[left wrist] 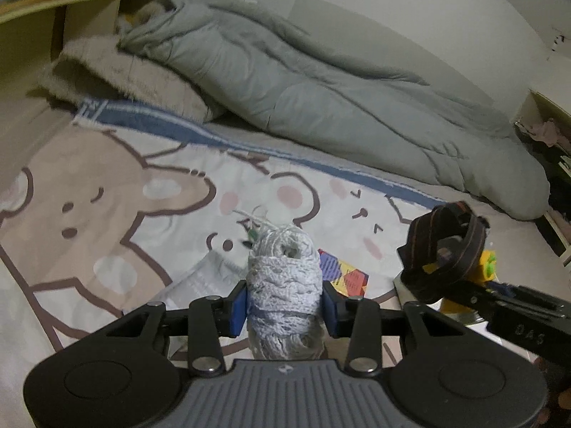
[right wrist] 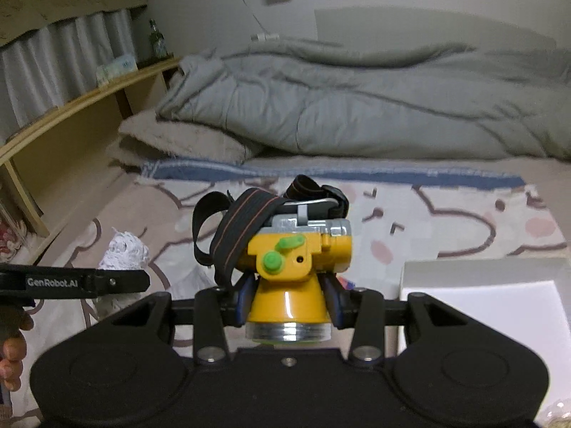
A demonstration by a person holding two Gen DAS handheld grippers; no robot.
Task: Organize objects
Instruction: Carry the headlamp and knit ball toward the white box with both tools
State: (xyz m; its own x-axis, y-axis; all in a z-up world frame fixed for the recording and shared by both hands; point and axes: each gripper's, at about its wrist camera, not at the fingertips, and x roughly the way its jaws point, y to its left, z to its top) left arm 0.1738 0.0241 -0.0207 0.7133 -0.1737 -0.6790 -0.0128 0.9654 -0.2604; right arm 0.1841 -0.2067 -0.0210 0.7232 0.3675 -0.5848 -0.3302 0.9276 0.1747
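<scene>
In the left wrist view my left gripper [left wrist: 284, 308] is shut on a roll of pale grey-white knitted fabric [left wrist: 283, 278], held above the bear-print blanket [left wrist: 107, 214]. The right wrist view has my right gripper [right wrist: 288, 303] shut on a yellow headlamp [right wrist: 296, 267] with green knobs and a black elastic strap [right wrist: 235, 235]. From the left view the headlamp [left wrist: 487, 267] and its strap [left wrist: 446, 246] hang at the right in the other gripper. In the right view the knitted roll [right wrist: 125, 249] shows at the left behind the left gripper's arm [right wrist: 71, 281].
A rumpled grey duvet [left wrist: 321, 89] and a beige fluffy pillow [left wrist: 117, 75] lie at the back of the bed. A wooden shelf [right wrist: 71, 107] runs along the left. A white box [right wrist: 481, 285] sits at the right. A colourful card [left wrist: 346, 274] and a person's fingers [right wrist: 14, 356] show.
</scene>
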